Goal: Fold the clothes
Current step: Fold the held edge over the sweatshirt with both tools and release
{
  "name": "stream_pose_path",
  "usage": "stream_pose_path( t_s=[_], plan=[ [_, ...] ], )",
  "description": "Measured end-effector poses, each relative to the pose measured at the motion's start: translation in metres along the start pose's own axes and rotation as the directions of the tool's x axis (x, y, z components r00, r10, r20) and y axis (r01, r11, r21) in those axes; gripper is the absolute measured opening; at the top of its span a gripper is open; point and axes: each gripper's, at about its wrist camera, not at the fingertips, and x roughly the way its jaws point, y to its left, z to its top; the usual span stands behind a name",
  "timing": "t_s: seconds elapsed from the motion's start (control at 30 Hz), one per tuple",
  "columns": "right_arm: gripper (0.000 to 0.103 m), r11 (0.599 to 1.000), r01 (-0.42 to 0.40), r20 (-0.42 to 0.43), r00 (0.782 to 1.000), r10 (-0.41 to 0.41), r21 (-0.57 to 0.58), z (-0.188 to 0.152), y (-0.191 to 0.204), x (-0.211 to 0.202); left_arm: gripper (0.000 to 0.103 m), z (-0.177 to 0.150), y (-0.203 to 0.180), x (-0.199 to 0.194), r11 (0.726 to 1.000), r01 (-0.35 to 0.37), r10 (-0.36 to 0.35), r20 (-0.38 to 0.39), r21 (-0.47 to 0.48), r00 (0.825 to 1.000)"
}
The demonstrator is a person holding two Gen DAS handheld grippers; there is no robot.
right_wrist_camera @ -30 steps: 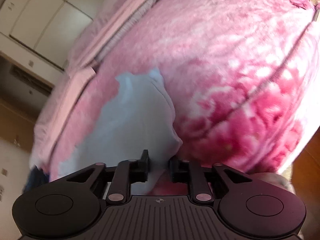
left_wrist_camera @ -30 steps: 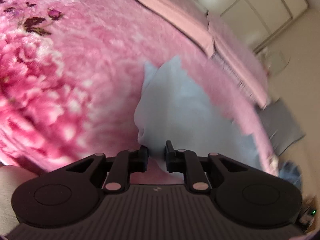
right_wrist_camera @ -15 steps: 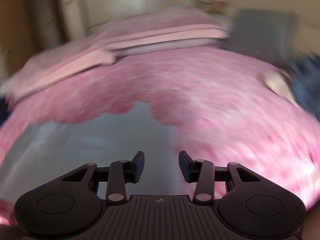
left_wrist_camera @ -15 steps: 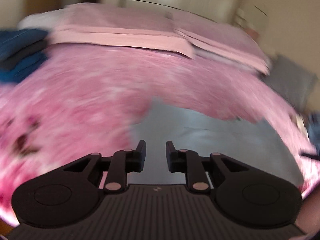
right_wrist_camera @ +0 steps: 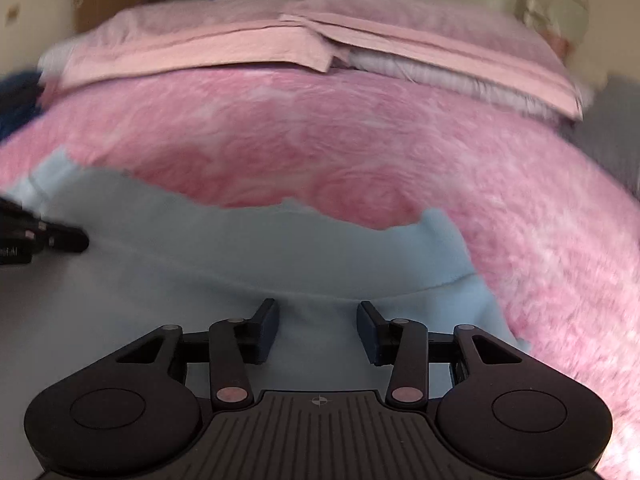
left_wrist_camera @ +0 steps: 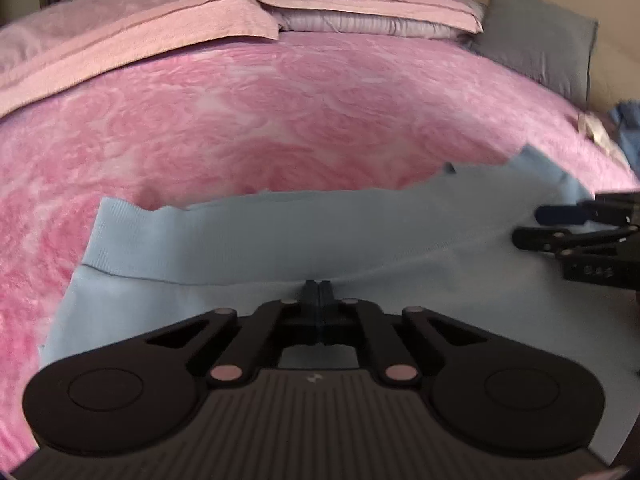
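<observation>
Half a second back both grippers hovered parted over the cloth; now the left gripper (left_wrist_camera: 319, 292) has clamped its fingers together on the light blue garment (left_wrist_camera: 248, 240), pinching a fold near the ribbed band, while the right gripper (right_wrist_camera: 318, 320) hangs released, fingers wide apart above the fabric. One garment, two grippers, two pink pillows (left_wrist_camera: 136, 36) at the head, one grey cushion (left_wrist_camera: 536, 44). That garment lies spread across the pink floral blanket (left_wrist_camera: 280, 120), its far edge ragged and folded over, a ribbed cuff at the left corner.
</observation>
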Motion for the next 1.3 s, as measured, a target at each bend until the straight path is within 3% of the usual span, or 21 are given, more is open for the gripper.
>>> stream_pose_path(
  t_s=[0.13,0.2,0.3,0.5,0.67,0.87,1.03,1.3],
  plan=[
    [0.042,0.999,0.0,-0.004,1.0,0.0,0.045,0.004,-0.019,0.0,0.003,0.003,0.005,-0.007,0.999,0.015,-0.015,0.019,0.029,1.0],
    [0.042,0.997,0.042,0.0,0.999,-0.042,0.066,0.005,-0.024,-0.012,0.004,0.002,0.002,-0.019,0.998,0.0,-0.002,0.033,0.059,0.999],
    [0.042,0.996,0.051,0.021,0.998,-0.053,0.079,0.008,-0.034,-0.025,0.004,0.0,0.012,-0.023,0.998,-0.045,0.043,0.04,0.053,0.998],
    [0.042,0.994,0.068,-0.021,0.998,-0.066,0.087,0.01,-0.047,-0.003,0.003,0.005,0.027,-0.004,0.994,-0.101,0.099,0.039,0.043,0.994],
    [0.042,0.976,0.074,0.005,0.997,-0.076,0.203,0.009,-0.057,-0.038,0.004,0.006,0.027,-0.029,0.984,-0.177,0.178,0.055,-0.023,0.983],
    [0.042,0.948,0.038,0.051,0.997,-0.057,0.316,-0.029,-0.052,-0.111,0.004,-0.035,0.026,-0.092,0.959,-0.196,0.2,-0.004,-0.206,0.98],
    [0.042,0.93,0.023,0.041,0.998,-0.041,0.368,-0.061,-0.022,-0.153,0.017,-0.077,0.0,-0.14,0.94,-0.214,0.218,-0.015,-0.265,0.976],
    [0.042,0.931,0.0,0.0,1.0,-0.001,0.365,-0.09,0.023,-0.181,0.02,-0.125,-0.045,-0.181,0.933,-0.245,0.244,-0.035,-0.262,0.969]
  ],
)
